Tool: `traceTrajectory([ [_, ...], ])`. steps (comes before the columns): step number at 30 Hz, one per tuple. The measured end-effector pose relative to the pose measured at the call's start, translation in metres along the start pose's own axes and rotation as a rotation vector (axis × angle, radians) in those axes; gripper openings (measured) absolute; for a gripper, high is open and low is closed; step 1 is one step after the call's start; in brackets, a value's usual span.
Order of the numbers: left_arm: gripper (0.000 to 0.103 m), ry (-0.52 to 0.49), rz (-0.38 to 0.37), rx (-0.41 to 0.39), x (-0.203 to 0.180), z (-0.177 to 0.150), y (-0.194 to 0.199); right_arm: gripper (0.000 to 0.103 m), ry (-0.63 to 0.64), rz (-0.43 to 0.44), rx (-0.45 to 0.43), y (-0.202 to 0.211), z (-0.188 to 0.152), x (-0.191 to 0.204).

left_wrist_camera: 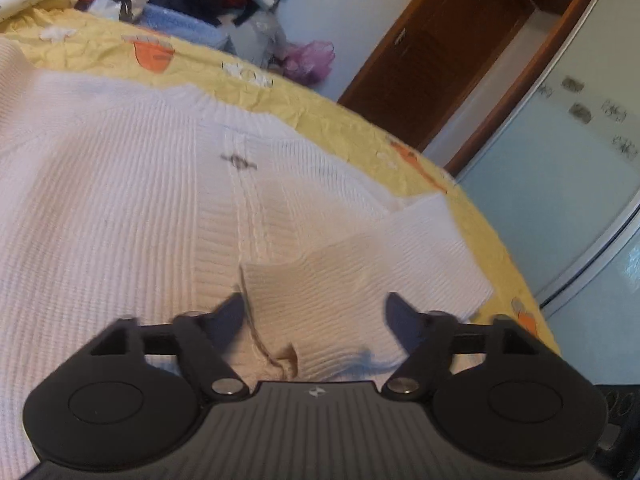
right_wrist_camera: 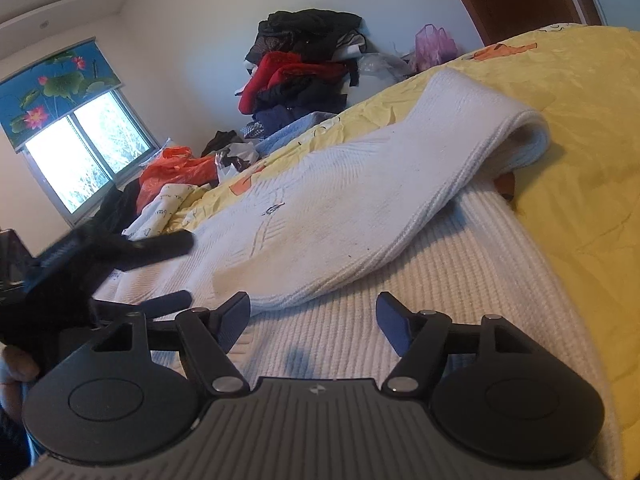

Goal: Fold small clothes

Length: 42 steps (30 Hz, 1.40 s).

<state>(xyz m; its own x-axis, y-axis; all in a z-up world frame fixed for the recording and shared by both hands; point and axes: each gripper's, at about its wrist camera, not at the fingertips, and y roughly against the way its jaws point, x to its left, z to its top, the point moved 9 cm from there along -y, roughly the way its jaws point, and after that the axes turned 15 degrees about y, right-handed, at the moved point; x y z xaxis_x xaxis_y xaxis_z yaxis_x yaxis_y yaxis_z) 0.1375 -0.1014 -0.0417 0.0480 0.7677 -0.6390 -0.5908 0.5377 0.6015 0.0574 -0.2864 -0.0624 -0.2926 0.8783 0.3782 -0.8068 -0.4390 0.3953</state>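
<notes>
A white ribbed knit sweater [left_wrist_camera: 120,184] lies spread flat on a wrinkled yellow bedspread with orange printed figures [left_wrist_camera: 352,120], its neckline toward the far edge of the bed and a small dark emblem [left_wrist_camera: 239,161] on its chest. One sleeve [right_wrist_camera: 400,184] is folded across the body, its cuff end [left_wrist_camera: 340,304] lying on the chest panel, with brownish staining visible on the fabric there. The left gripper [left_wrist_camera: 316,312] hangs just above that cuff, its two dark fingers spread wide apart with nothing between them. The right gripper [right_wrist_camera: 314,318] hovers low over the ribbed body near the edge of the folded sleeve, its fingers likewise standing apart and empty; in the right wrist view the left gripper appears as a blurred black shape at the left edge. Beyond the bed, a heap of red, black and blue clothes [right_wrist_camera: 304,68] stands against the white wall, near a pink plastic bag [right_wrist_camera: 434,46] and a dark wooden door [left_wrist_camera: 436,52].
</notes>
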Motion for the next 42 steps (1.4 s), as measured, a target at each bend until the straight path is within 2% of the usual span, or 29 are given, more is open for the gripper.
traceTrajectory([
  [1, 0.045, -0.009, 0.029, 0.012, 0.001, -0.003, -0.006, 0.074, -0.008, 0.006, -0.003, 0.000, 0.000, -0.001],
  [4, 0.044, -0.067, 0.058, -0.022, -0.004, -0.004, -0.011, 0.075, -0.030, 0.024, -0.013, 0.002, 0.001, -0.002],
  [7, 0.007, -0.098, 0.064, -0.020, -0.009, -0.002, -0.013, 0.076, -0.047, 0.040, -0.019, 0.001, 0.002, -0.002],
  [10, 0.007, -0.127, 0.105, -0.029, -0.012, 0.003, -0.016, 0.076, -0.051, 0.045, -0.020, 0.000, 0.002, -0.002],
  [13, 0.006, -0.168, 0.097, -0.066, -0.020, 0.010, -0.009, 0.076, -0.050, 0.045, -0.021, 0.001, 0.001, -0.003],
  [17, 0.005, -0.246, 0.051, -0.175, -0.044, 0.038, 0.030, 0.076, -0.053, 0.046, -0.022, 0.001, 0.001, -0.003],
  [20, 0.006, -0.297, 0.052, -0.257, -0.047, 0.066, 0.067, 0.076, -0.052, 0.046, -0.021, 0.003, 0.001, -0.004],
  [22, 0.006, -0.313, 0.086, -0.299, -0.036, 0.083, 0.085, 0.076, -0.052, 0.045, -0.021, 0.003, 0.000, -0.004],
  [25, 0.006, -0.283, 0.191, -0.320, 0.006, 0.101, 0.096, 0.076, -0.052, 0.046, -0.021, 0.003, 0.000, -0.004],
  [28, 0.005, -0.206, 0.297, -0.285, 0.059, 0.106, 0.086, 0.077, -0.049, 0.045, -0.019, 0.003, 0.000, -0.003],
  [31, 0.005, -0.165, 0.360, -0.203, 0.099, 0.090, 0.066, 0.078, -0.042, 0.047, -0.016, 0.003, -0.001, -0.002],
  [36, 0.005, -0.237, 0.402, -0.225, 0.108, 0.071, 0.062, 0.079, -0.032, 0.041, -0.009, 0.001, -0.001, 0.001],
  [39, 0.011, -0.273, 0.435, -0.253, 0.102, 0.072, 0.079, 0.079, -0.028, 0.040, 0.004, 0.001, 0.002, 0.000],
  [42, 0.018, -0.329, 0.487, -0.373, 0.087, 0.078, 0.121, 0.079, 0.015, 0.040, -0.006, 0.009, 0.016, 0.004],
])
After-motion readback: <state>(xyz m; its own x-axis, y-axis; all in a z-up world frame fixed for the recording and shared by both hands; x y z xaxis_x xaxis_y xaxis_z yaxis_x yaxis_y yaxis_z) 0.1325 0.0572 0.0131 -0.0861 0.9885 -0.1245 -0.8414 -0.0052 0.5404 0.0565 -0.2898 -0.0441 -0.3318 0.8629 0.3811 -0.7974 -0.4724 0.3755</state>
